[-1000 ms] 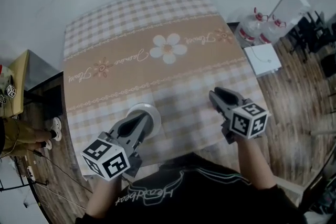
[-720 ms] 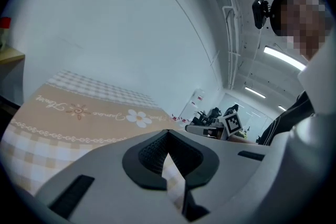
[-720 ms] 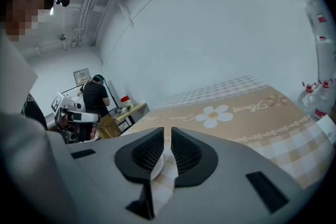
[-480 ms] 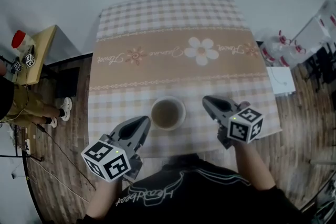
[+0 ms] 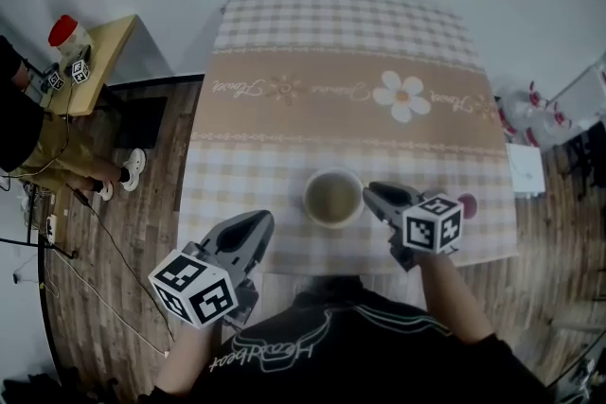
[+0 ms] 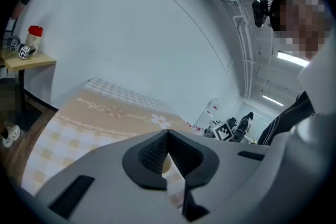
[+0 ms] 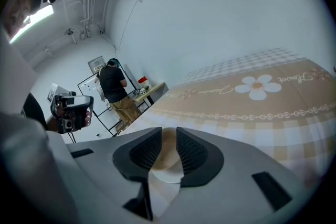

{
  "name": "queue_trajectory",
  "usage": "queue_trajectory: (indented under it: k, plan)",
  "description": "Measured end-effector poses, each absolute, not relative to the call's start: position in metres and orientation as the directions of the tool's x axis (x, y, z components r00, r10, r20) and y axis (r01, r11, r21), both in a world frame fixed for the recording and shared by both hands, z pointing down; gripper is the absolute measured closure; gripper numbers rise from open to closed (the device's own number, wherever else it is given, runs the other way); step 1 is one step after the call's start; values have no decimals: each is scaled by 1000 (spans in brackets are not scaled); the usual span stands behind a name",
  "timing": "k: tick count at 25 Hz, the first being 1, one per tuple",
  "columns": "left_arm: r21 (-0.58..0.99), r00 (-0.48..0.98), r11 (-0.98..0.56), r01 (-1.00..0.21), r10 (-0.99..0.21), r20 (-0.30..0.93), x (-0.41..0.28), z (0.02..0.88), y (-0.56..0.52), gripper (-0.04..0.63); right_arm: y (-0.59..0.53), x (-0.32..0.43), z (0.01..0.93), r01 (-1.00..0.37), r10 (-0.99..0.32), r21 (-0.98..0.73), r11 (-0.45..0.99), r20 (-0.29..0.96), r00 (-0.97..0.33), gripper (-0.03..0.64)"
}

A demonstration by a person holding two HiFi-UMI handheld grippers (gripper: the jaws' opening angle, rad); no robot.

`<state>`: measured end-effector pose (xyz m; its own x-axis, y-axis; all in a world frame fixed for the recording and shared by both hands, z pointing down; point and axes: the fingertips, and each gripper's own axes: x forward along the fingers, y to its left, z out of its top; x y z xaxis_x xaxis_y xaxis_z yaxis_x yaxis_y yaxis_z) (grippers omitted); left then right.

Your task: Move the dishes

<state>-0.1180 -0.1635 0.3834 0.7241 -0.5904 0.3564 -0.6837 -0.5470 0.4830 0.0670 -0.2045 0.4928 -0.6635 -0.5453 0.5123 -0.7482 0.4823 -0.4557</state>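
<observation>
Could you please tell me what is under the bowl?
The bowl sits on a checked, flower-printed tablecloth. The tabletop beneath is hidden by that cloth.

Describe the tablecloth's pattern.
Tablecloth: beige-and-white checks, tan floral band across the middle; clearest in head view.

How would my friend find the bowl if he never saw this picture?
Look at the big checked tablecloth with the white flower. Near its front edge, just beside the right gripper, sits a round bowl. It is white-rimmed and brownish inside, unlike the grey gripper and the flat cloth.
</observation>
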Motion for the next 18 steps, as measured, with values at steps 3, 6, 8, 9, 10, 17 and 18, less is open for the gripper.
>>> queue_trajectory:
  k: [3, 6, 8, 9, 10, 17, 18]
  plan:
    - [480, 706, -527, -701, -610, 361, -131, 384, -162, 600, -206, 61, 512, -763, -518, -456, 459, 560, -647, 499]
    - [478, 690, -510, -715, -626, 363, -141, 384, -162, 600, -208, 57, 530, -773, -491, -459, 438, 598, -633, 497]
    - [480, 681, -498, -722, -633, 368, -146, 386, -161, 600, -210, 55, 541, -777, -474, -467, 421, 618, -628, 497]
    - [481, 679, -496, -724, -635, 368, -147, 387, -161, 600, -210, 55, 546, -780, -467, -471, 411, 626, -625, 497]
    - [482, 677, -491, -726, -636, 370, -149, 388, -161, 600, -211, 54, 551, -783, -462, -476, 401, 633, -621, 497]
    - [485, 650, -456, -747, -655, 385, -160, 394, -160, 600, -210, 49, 579, -788, -417, -518, 333, 669, -616, 497]
    - [483, 649, -455, -748, -655, 387, -160, 394, -160, 600, -209, 48, 581, -785, -409, -526, 327, 670, -619, 497]
